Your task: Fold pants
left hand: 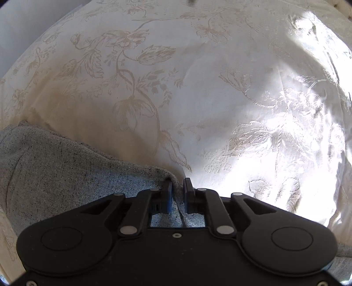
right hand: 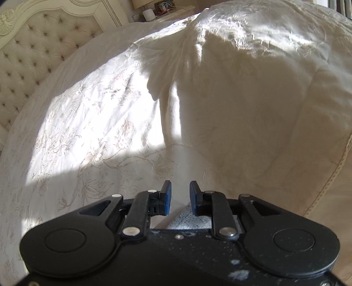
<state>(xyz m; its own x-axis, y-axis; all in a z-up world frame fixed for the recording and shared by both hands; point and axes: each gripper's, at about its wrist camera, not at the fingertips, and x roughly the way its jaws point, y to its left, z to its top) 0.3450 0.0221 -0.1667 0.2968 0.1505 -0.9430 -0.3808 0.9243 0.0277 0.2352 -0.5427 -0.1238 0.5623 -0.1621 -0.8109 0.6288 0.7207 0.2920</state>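
Note:
Grey flecked pants [left hand: 55,176] lie on the bed at the lower left of the left wrist view. Their folded edge runs up to a corner at my left gripper [left hand: 177,182]. That corner passes between the two blue-padded fingers, which stand slightly apart with a thin gap beside the cloth. In the right wrist view my right gripper [right hand: 180,187] is open above the bedspread, and nothing sits between its fingers. Only a small patch of the grey pants [right hand: 187,219] shows below it, behind the finger bases.
A cream floral bedspread [left hand: 176,88] covers the bed, sunlit on the right. The right wrist view shows a raised duvet mound [right hand: 253,110], a tufted headboard [right hand: 33,44] at the upper left and a nightstand with small items [right hand: 147,13] at the top.

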